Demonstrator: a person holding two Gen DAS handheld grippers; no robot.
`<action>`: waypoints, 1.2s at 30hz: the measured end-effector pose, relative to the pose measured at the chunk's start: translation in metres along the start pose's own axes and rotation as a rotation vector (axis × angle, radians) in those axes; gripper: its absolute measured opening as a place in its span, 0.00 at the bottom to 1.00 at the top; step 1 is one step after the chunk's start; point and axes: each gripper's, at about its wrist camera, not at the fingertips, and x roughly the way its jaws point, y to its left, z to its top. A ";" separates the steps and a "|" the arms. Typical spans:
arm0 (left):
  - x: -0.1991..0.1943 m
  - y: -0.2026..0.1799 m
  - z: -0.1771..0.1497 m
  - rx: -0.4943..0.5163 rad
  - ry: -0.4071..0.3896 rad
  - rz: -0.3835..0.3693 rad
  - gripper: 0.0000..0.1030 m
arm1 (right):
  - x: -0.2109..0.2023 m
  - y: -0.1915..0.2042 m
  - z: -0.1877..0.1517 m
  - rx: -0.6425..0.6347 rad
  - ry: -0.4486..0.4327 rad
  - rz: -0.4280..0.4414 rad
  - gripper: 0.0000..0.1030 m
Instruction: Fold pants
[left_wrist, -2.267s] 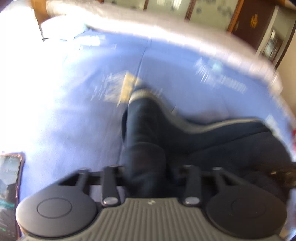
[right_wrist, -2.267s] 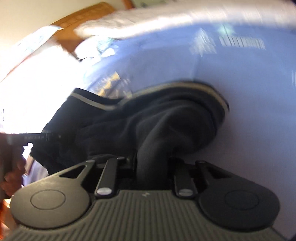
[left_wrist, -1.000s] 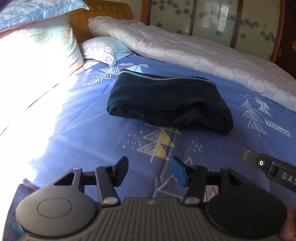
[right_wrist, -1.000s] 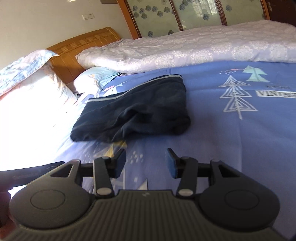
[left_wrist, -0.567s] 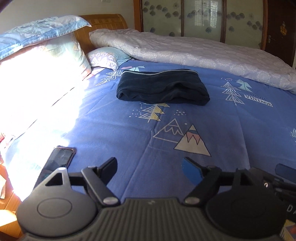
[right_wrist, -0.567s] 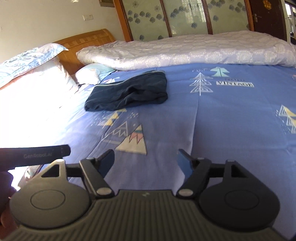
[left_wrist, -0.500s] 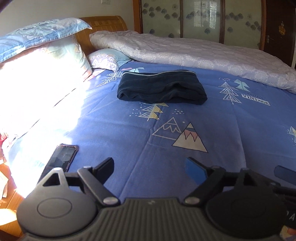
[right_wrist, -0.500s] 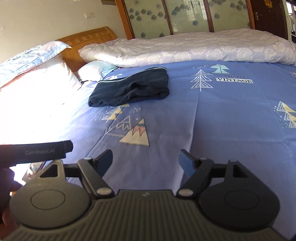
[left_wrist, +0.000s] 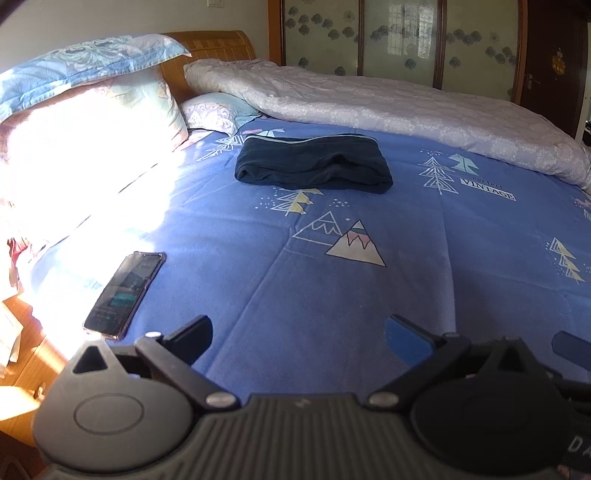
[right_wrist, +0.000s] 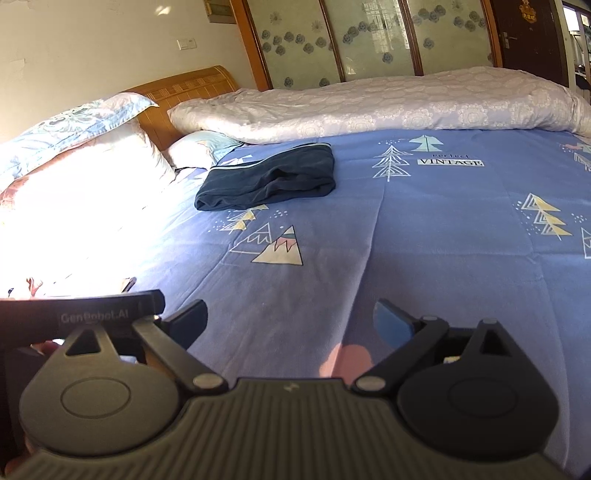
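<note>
The dark navy pants (left_wrist: 314, 163) lie folded in a compact bundle on the blue patterned bed sheet (left_wrist: 369, 295), far ahead near the pillows. They also show in the right wrist view (right_wrist: 267, 178). My left gripper (left_wrist: 297, 332) is open and empty, low over the near part of the sheet, far from the pants. My right gripper (right_wrist: 290, 321) is open and empty too, also well back from the pants.
A phone (left_wrist: 125, 293) lies on the sheet near the left bed edge. Pillows (left_wrist: 92, 110) sit at the left by the wooden headboard (left_wrist: 218, 44). A white quilt (left_wrist: 388, 107) runs along the far side. The other gripper's body (right_wrist: 81, 319) shows at left.
Both grippers let go of the pants, opened wide and drew far back toward the near edge of the bed. The pants stay folded where they were laid.
</note>
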 end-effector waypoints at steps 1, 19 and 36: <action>0.000 0.000 -0.001 -0.011 0.006 -0.003 1.00 | -0.001 -0.001 -0.002 0.004 0.006 0.001 0.97; -0.002 -0.017 -0.018 0.016 -0.008 -0.003 1.00 | 0.001 -0.013 -0.011 0.062 0.036 -0.032 0.98; -0.002 -0.025 -0.021 0.052 -0.014 0.025 1.00 | -0.002 -0.020 -0.017 0.101 0.040 -0.052 0.98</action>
